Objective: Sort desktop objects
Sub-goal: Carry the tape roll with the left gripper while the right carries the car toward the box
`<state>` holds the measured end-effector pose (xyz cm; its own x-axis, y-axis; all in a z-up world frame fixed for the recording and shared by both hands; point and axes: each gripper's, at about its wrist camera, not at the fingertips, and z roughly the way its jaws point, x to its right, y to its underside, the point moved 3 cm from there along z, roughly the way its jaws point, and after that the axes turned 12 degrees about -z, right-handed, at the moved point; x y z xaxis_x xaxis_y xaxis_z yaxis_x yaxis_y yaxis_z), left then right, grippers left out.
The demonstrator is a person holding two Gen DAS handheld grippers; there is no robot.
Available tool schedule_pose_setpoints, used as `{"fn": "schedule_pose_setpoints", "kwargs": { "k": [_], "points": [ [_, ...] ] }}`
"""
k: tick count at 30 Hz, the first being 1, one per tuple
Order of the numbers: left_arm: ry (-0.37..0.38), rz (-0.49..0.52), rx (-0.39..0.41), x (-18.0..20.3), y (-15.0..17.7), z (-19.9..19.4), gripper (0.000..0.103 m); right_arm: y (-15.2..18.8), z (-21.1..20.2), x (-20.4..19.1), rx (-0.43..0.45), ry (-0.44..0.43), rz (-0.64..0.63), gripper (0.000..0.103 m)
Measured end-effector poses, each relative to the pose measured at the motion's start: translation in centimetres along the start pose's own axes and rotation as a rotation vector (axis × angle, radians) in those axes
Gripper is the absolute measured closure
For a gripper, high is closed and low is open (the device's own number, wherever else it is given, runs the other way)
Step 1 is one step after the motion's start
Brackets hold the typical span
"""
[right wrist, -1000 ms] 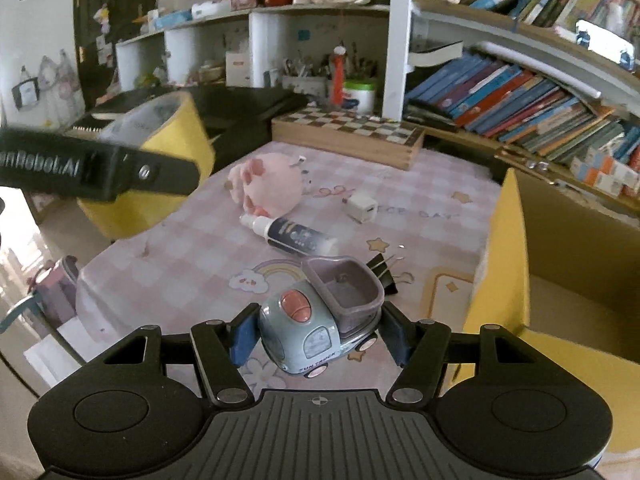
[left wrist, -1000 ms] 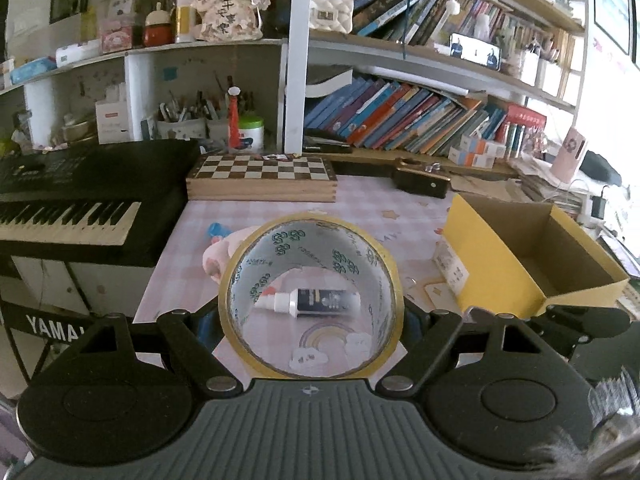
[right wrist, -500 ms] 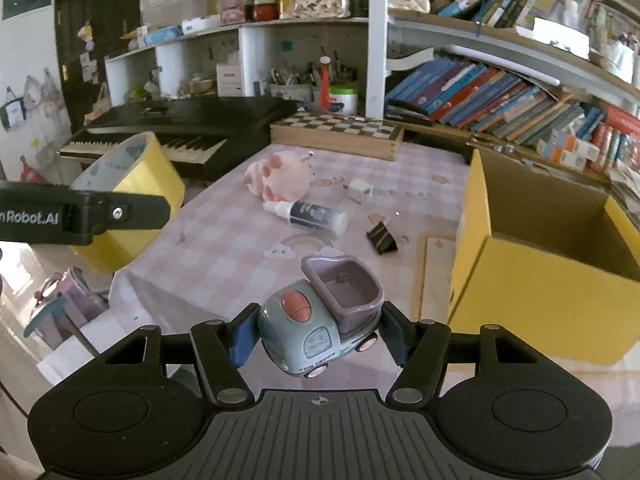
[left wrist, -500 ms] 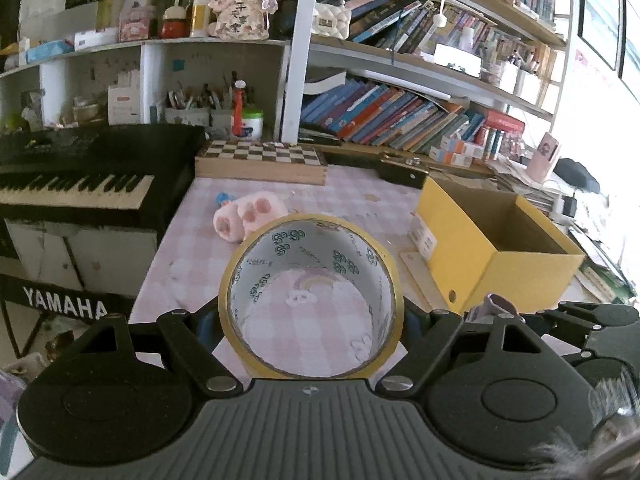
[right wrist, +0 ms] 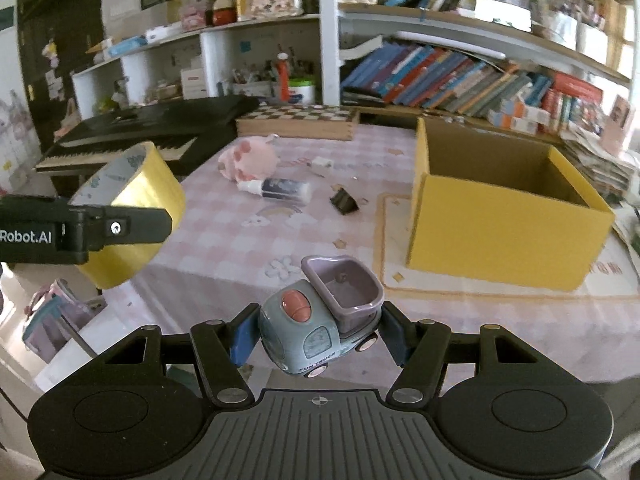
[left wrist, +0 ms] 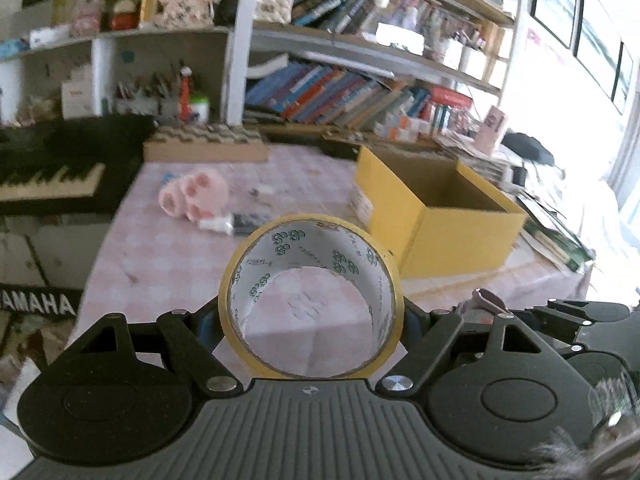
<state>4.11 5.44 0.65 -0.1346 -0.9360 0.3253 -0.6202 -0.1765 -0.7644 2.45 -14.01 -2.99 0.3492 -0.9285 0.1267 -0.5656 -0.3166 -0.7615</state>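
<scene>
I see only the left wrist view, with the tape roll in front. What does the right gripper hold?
Observer: The right gripper is shut on a toy truck, grey-blue with a purple bucket.
Operator: Is the truck above the yellow box?
Observer: No. In the right wrist view the box stands ahead and to the right; the truck hangs near the table edge.
Operator: What lies on the table before the box?
Observer: A black binder clip, between the bottle and the box. Your view does not show it.
</scene>
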Motion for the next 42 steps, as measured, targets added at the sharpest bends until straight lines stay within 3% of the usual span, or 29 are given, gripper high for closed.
{"fn": "schedule_pose_setpoints", "kwargs": {
  "k": [9,21,28,42],
  "points": [
    [0.059,0.048,-0.117,2.5,2.9,1.1,0.023,3.3,-1.6,2.1,-0.071,0.067,0.100,0.039],
    [0.162,0.156,-0.185,6.9,4.4,2.3,0.023,6.0,-3.9,4.2,-0.104,0.148,0.198,0.039],
    [0.207,0.185,-0.204,8.5,4.7,2.9,0.023,6.6,-4.2,5.4,-0.121,0.176,0.236,0.039],
    [0.210,0.183,-0.215,9.3,4.3,4.2,0.023,6.2,-3.4,6.8,-0.136,0.170,0.229,0.039]
  ]
}}
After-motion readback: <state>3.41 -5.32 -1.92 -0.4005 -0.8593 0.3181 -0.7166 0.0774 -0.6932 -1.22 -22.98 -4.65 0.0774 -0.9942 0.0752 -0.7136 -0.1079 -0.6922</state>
